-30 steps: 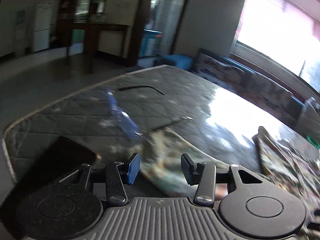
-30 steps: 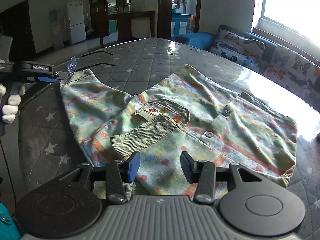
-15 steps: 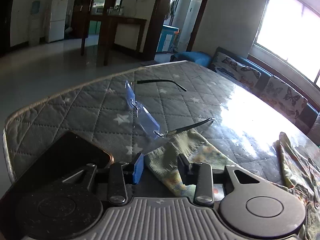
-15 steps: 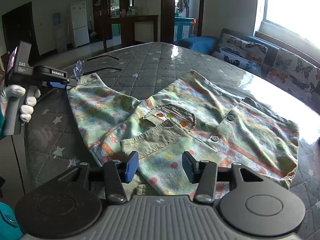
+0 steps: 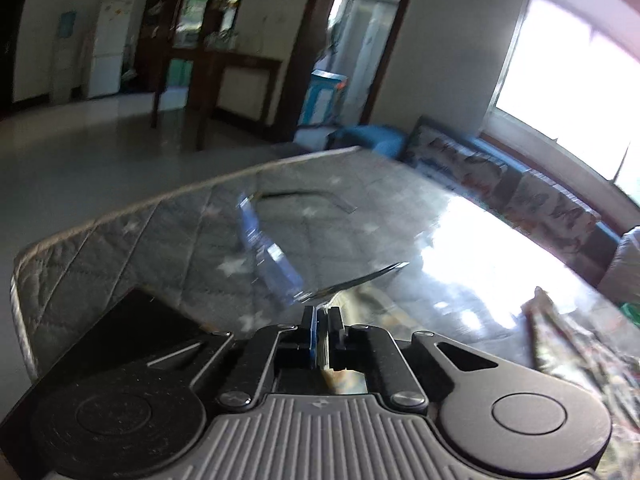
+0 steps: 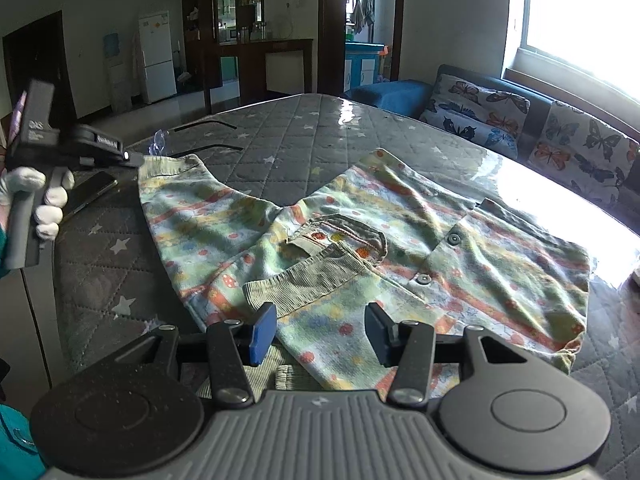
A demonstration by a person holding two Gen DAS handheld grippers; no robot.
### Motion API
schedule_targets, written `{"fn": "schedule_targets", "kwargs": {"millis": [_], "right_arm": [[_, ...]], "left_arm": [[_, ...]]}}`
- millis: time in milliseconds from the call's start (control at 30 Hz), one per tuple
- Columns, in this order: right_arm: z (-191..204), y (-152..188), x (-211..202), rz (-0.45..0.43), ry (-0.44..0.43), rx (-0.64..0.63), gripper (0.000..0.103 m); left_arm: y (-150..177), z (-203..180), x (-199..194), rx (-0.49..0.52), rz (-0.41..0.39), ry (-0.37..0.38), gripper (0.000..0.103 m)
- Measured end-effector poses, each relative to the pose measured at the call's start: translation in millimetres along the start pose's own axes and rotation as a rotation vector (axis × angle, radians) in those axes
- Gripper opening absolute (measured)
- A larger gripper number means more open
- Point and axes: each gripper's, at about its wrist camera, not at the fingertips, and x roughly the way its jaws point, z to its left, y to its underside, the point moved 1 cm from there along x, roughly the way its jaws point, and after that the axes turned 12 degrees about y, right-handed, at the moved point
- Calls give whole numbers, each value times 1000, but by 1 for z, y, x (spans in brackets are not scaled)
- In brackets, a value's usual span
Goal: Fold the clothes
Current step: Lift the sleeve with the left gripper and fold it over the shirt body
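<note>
1. Left wrist view: the left gripper has its two fingers squeezed tight together, with a thin bit of the shirt cuff pinched between them.
2. This picture is blurry (things look smeared). Just past the fingers lie clear glasses on the grey star mat.
3. A black phone lies on the mat, near the left side of the gripper.
4. More of the shirt shows as a crumpled bit at the far right edge.
5. Right wrist view: the right gripper has its fingers wide apart and holds nothing. It hangs just over the near edge of the shirt.
6. The shirt lies spread flat on the mat, front side up, with buttons and a green collar showing.
7. One sleeve reaches out to the left. The left gripper bites the end of that sleeve (right at the cuff).
8. A hand in a white glove holds that gripper's handle.
9. The glasses lie just behind the cuff, and the phone is beside the hand.
</note>
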Motion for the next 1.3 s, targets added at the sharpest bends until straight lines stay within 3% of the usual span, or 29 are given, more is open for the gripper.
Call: {"fn": "schedule_targets", "kwargs": {"millis": [267,467,600,800,933,1133,1300], "right_arm": [[-6,-2,-6,-22,8,26,49],[-9,0,-7,-22,15,35,50],[-13,0,-6,-20,11,59,50],[-35,-4,-5,-5,-24,204,49],[-63,-4,-5,26,-99,396,47],[-91,5,10,88,-224,649,47],[-88,13,32,155,-282,735,47]], "left_arm": [[-7,-50,-22,50,-20,225,5],[-2,-61,-23,56,5,266,4],[7,-80,-25,77,46,354,4],[30,-130,-24,107,119,584,4],[50,-158,-20,137,173,704,4],[77,-180,-8,177,283,770,4],[88,-186,-10,228,324,791,4]]}}
